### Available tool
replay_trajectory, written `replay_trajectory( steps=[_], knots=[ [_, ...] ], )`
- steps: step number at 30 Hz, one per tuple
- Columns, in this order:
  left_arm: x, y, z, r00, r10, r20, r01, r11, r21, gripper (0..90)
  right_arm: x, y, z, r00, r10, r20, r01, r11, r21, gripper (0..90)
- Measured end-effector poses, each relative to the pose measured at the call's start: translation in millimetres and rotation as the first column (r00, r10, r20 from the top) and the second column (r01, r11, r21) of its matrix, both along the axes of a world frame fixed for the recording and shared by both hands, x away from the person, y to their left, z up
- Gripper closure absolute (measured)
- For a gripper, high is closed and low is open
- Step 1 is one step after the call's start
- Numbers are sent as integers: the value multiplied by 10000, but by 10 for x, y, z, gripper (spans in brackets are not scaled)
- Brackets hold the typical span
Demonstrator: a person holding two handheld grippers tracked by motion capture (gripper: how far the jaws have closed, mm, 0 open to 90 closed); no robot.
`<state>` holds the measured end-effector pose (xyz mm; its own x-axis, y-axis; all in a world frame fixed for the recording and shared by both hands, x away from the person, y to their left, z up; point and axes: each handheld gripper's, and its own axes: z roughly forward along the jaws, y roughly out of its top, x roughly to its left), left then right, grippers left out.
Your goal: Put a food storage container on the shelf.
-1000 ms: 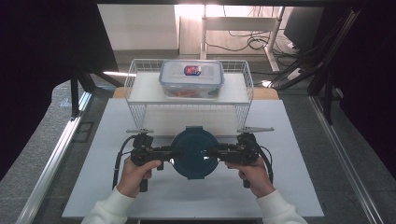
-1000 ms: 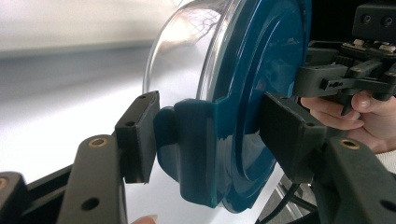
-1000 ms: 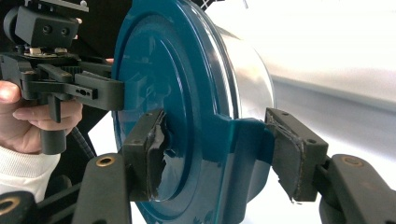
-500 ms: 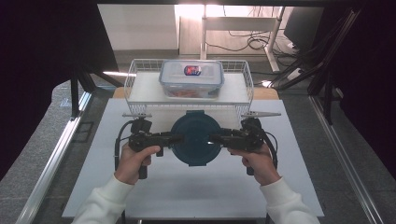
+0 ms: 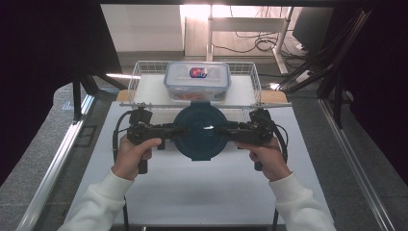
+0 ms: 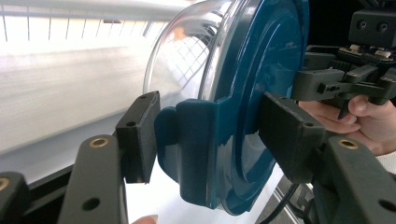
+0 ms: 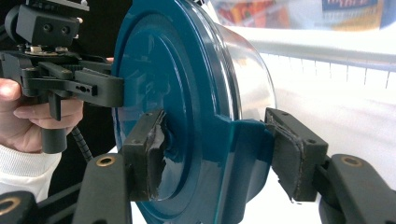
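A round blue-lidded bowl is held above the white table, just before a wire basket — left gripper and right gripper each clamp a lid tab; its contents can't be made out.

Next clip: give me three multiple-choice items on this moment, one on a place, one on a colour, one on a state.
1. Where is the rectangular box?
A. in the wire basket
B. on the floor
C. between the jaws

2. What colour is the round container's lid?
A. red
B. dark teal
C. yellow

3. How is the round container held?
A. by the left gripper alone
B. by neither gripper
C. by both, the right gripper on the opposite side

Key: 1 A, the high view shows it inside the basket walls. 2 B, both gripper views show a teal lid. 3 C, each gripper's jaws clamp a lid tab.
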<state>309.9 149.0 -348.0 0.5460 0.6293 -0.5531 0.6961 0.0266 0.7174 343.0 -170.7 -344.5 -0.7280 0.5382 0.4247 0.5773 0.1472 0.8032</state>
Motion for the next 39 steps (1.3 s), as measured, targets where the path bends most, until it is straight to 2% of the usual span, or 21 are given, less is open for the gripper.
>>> replay_trajectory(
  steps=[12,22,27,32,36,39],
  knots=[
    [149,17,448,9991,-51,419,43,9998,186,399,112,7,380,9993,-93,355,87,9998,173,403],
    [420,93,869,9983,-12,578,8,10000,70,399,367,76,824,9982,-111,582,99,9998,195,404],
    [594,136,1052,9983,28,576,-28,10000,-2,399,536,122,1019,9981,-125,610,111,9997,223,404],
    [803,173,1213,9977,-5,671,-8,9998,184,399,747,158,1167,9990,-92,448,80,9996,267,405],
    [1016,215,1262,9989,45,468,-50,9999,92,399,948,196,1234,9995,-128,303,120,9996,275,405],
    [1171,236,1240,9996,160,252,-161,9999,25,397,1109,227,1223,9999,-152,-32,153,9993,330,406]
  ],
)
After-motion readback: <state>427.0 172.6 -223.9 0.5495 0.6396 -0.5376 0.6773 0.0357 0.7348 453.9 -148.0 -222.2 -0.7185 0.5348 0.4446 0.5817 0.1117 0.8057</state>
